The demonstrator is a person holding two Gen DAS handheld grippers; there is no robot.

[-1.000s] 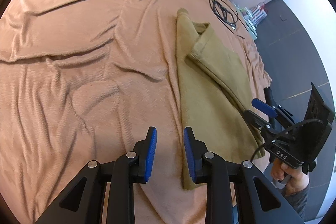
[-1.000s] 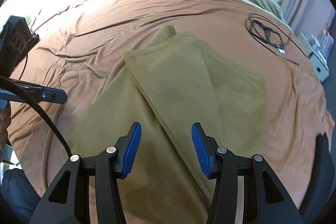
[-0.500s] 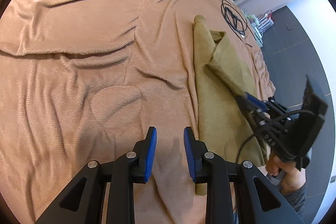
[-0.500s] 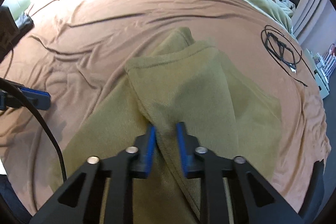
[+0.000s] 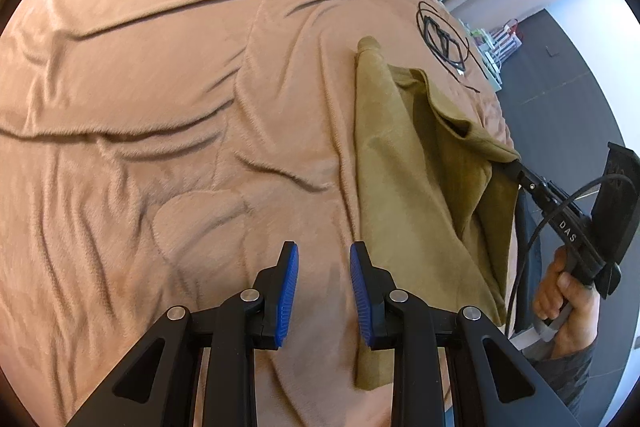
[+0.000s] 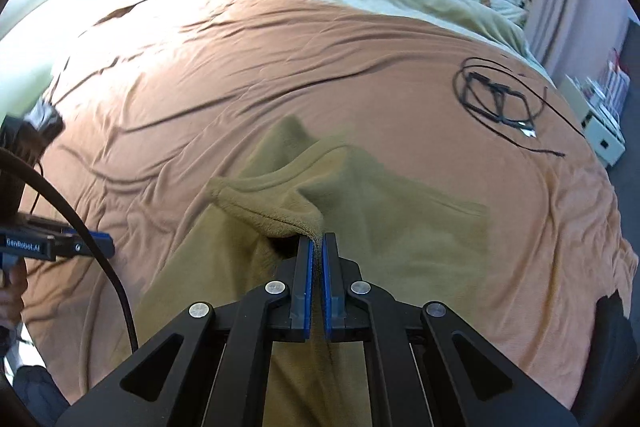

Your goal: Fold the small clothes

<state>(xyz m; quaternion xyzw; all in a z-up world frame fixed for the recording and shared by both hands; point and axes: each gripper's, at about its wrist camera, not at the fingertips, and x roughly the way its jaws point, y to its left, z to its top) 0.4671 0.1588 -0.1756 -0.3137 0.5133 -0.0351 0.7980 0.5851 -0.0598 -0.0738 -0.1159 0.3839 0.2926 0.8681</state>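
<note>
Between the blue pads of the right gripper (image 6: 317,247) sits a folded edge of the olive garment (image 6: 400,223); the jaws have just been closing and now they pinch this edge tightly. The cloth is lifted there into a small tent, while the rest of it lies on the brown blanket (image 6: 240,67), spreading forward and to both sides of this tool.

Seen from the left gripper (image 5: 324,291), the garment is just to the right of its right finger, and its long axis runs away from the tool, almost parallel to the fingers. The jaws of this gripper stand a little apart with nothing between them, above bare blanket. Both tools point downward at a slant. The hand (image 5: 568,291) that holds the right gripper is visible at the far right of the left view, gripping the handle below the bed's edge.

The coming move, as I judge it, is to carry the pinched edge across the long axis, toward the left gripper's side, to make 1 fold. The right hand is clearly nearer and has the cloth; the left could press the near strip so that it does not slide.

A coiled black cable (image 6: 500,99) lies well apart, ahead and to the right of the right tool.
</note>
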